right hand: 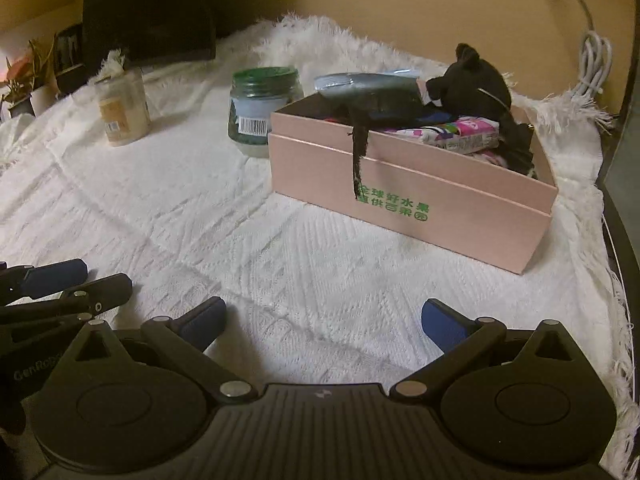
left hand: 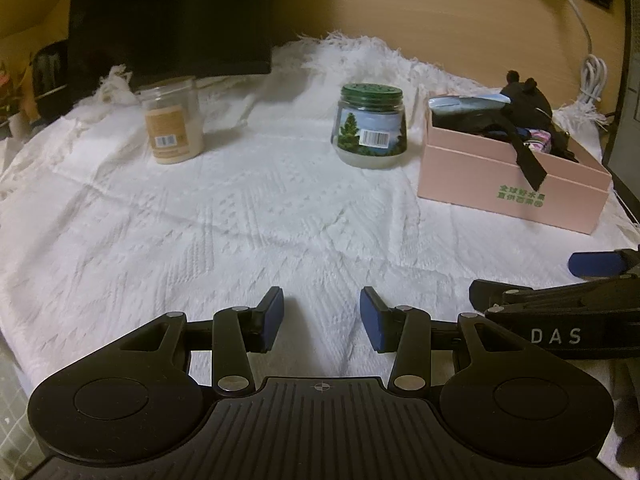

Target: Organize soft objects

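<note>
White woven cloth with a fringed edge (left hand: 224, 216) covers most of the wooden desk (left hand: 460, 16) and fills the middle of both views. At the upper left of the left wrist view a large black box-like object (left hand: 168, 16) stands on the cloth's far edge. Just in front of it stands a clear jar with a tan label and pale contents (left hand: 173, 122). Near the frame's centre top stands a squat clear jar with a green perforated lid and a pine-tree label (left hand: 370, 126).

To the right of that jar sits a pink cardboard box with green printed characters (left hand: 500, 184), open at the top. Soft things fill it: a black plush toy with small round ears (right hand: 476, 80) at the far end, a grey-blue folded pouch (right hand: 360, 84) resting across the rim, a pink patterned packet (right hand: 460, 134), and a black ribbon strap (right hand: 357, 152) hanging over the front wall.

Low in its own frame, the left gripper (left hand: 322, 314) hovers over bare cloth, its blue-padded jaws parted with nothing between them. Beside it, the right gripper (right hand: 324, 320) is spread wider, also empty, pointing toward the pink box. A coiled white cable (left hand: 592, 80) lies at the upper right.
</note>
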A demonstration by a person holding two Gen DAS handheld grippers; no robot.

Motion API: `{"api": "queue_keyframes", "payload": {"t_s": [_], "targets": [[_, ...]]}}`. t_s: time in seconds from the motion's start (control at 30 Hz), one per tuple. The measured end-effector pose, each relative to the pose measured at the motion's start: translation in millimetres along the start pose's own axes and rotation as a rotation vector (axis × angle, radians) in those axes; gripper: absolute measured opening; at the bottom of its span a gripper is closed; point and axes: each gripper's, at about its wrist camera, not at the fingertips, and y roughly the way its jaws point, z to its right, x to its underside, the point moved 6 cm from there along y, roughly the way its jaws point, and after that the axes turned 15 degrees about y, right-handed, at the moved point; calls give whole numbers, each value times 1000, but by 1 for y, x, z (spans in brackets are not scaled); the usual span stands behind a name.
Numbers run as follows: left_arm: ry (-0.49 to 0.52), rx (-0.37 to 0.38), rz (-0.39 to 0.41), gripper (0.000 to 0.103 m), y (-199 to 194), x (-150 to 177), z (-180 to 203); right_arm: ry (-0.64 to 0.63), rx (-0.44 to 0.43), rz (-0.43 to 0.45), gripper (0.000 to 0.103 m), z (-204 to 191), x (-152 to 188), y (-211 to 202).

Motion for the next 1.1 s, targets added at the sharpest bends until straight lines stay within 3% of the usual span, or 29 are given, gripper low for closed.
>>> {"api": "queue_keyframes", "payload": {"t_s": [1.1], "targets": [[-16,-5,-3,46,-5,3,0,21,15,28,103,0,2,-2]]}}
